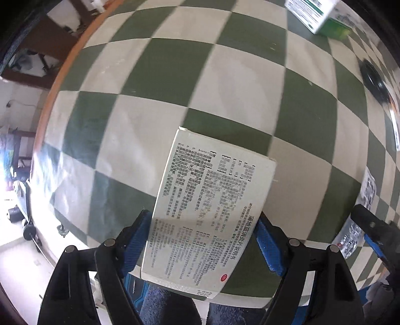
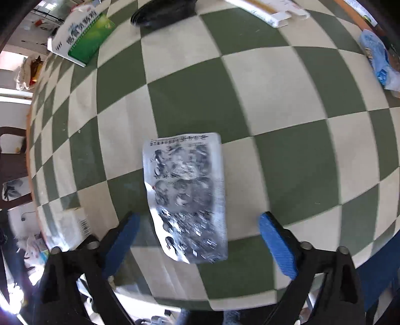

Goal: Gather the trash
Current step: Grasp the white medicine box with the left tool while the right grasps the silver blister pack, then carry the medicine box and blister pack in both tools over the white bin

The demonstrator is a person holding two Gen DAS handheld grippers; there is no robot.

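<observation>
The left gripper (image 1: pixel 203 240) looks straight down with its blue-padded fingers (image 1: pixel 136 240) pinching a flat white cardboard medicine box printed with black text (image 1: pixel 212 207) across its narrow width, one pad on each long edge; the box's long axis runs away from the fingers, up the left wrist view and slightly to its left, so most of the carton sticks out beyond the fingertips over the green-and-cream checked table (image 1: pixel 175 75). The right gripper (image 2: pixel 197 240) also points down, its blue fingers (image 2: pixel 277 243) spread wide with clear gaps either side of a crumpled silver foil blister sheet (image 2: pixel 186 197) that sits between them. No pad presses on it. Whether the sheet lies on the table or is falling toward it cannot be told, as it is blurred. Its long axis likewise runs away from the fingers, top tilted a little to the view's left, so a close across its short width looks like the natural grasp. The right hand is plainly the nearer one to the foil, and it also shows at the right edge of the left view. Farther out lie a green-and-white carton (image 2: pixel 80 37), a dark round object (image 2: pixel 162 11) and a crumpled blue-and-white wrapper (image 2: pixel 377 57) near the table's far edge, probably trash still to be collected.
</observation>
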